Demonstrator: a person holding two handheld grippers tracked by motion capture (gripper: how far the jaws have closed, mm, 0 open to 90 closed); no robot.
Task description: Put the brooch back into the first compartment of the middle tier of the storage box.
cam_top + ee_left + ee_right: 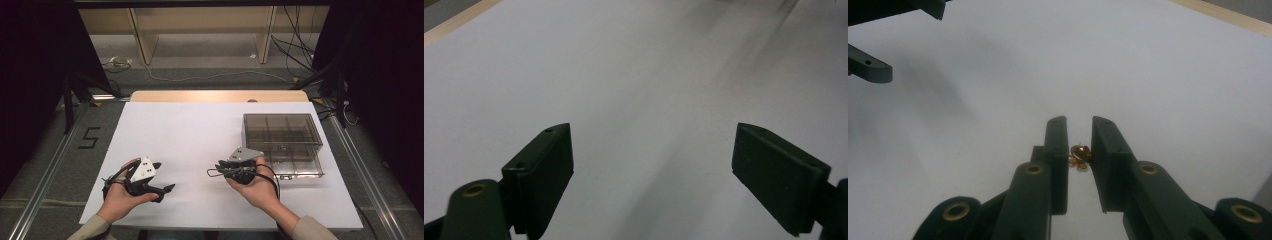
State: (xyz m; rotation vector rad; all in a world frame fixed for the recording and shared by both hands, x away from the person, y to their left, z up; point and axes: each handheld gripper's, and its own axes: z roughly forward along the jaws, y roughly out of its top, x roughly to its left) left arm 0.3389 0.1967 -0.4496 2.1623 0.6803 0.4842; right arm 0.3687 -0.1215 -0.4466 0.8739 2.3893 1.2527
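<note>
right gripper view: right gripper [1079, 142] jaws pinching tiny gold piece [1080, 157]. high view, mid right: compartment box [282, 142]. left gripper [651, 165] jaws spread.

small gold piece [1080, 158]: partly hidden between the right gripper [1079, 131] pads, too small to tell what it is | compartment box [282, 144]: contents too dim to make out, near left corner behind right gripper | left gripper [651, 150]: jaw bases cut off by bottom edge | far table surface: blurred in left gripper view
</note>
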